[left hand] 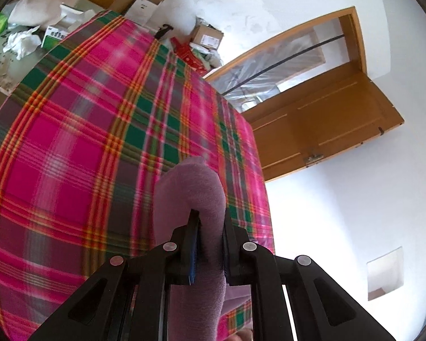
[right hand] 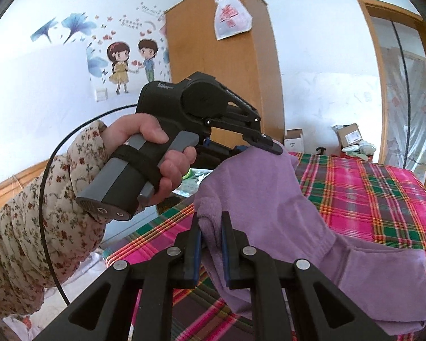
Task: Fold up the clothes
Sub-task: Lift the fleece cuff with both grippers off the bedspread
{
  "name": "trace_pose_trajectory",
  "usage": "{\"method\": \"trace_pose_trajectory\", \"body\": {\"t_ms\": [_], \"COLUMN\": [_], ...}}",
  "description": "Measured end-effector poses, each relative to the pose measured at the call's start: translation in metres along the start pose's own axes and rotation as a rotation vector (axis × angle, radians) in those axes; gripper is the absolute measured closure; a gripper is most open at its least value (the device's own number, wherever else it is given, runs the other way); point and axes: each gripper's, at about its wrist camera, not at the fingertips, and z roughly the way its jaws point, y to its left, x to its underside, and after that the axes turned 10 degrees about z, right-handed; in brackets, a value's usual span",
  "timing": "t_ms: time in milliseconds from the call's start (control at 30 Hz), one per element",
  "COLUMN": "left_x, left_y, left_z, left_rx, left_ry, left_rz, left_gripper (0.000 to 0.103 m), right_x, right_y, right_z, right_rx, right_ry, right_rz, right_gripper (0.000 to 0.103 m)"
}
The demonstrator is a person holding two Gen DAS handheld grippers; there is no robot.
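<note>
Purple fleece garment (right hand: 284, 199), soft and thick-piled, is held off the plaid-covered surface (right hand: 383, 193) by both grippers at once. Right gripper (right hand: 210, 244): jaws nearly closed, with a bunched fold of the fleece clamped between them; cloth bulges just beyond the fingertips and hangs below them. Left gripper (left hand: 210, 244): jaws likewise drawn in on a thick roll of the same fleece, which passes between the fingers and rises ahead of them. In the right wrist view the left gripper's tips bite an upper edge of the garment, ahead of and above the right jaws, with a hand (right hand: 156, 159) in a floral sleeve (right hand: 28, 227) squeezing its trigger.

Between the two grips the cloth hangs as a slack sheet. Beyond the right jaws and to their right, the remainder drapes down onto the plaid; a seam or cuff line shows there. What kind of garment it is cannot be told.

Judgement: the step in hand is a two-point lift, fitting either spreading the piece out or carrying one edge over for a fold; the views do not settle which. Any next move calls for both grips to hold evenly and travel together, since bulky fleece may slip from the pads or sag unevenly.
</note>
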Motion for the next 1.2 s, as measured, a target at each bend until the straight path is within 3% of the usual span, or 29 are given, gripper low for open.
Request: {"method": "trace_pose_trajectory", "body": {"t_ms": [567,1200], "left_x": [0.004,0.011], "left_y": [-0.071,-0.13], "left_z": [0.033,0.107], "left_rx": [0.037,0.077], "left_ry": [0.023,0.106], "left_rz": [0.082,0.137], "left_gripper": [0.089,0.089], "right_x": [-0.01,0.0], "right_y": [-0.057,-0.139], "right_z": [-0.056,-0.107], "right_rx": [0.044,0.124], "right_ry": [-0.104,-0.143], "right_rz": [0.096,0.226], "right_gripper": [0.091,0.091]}}
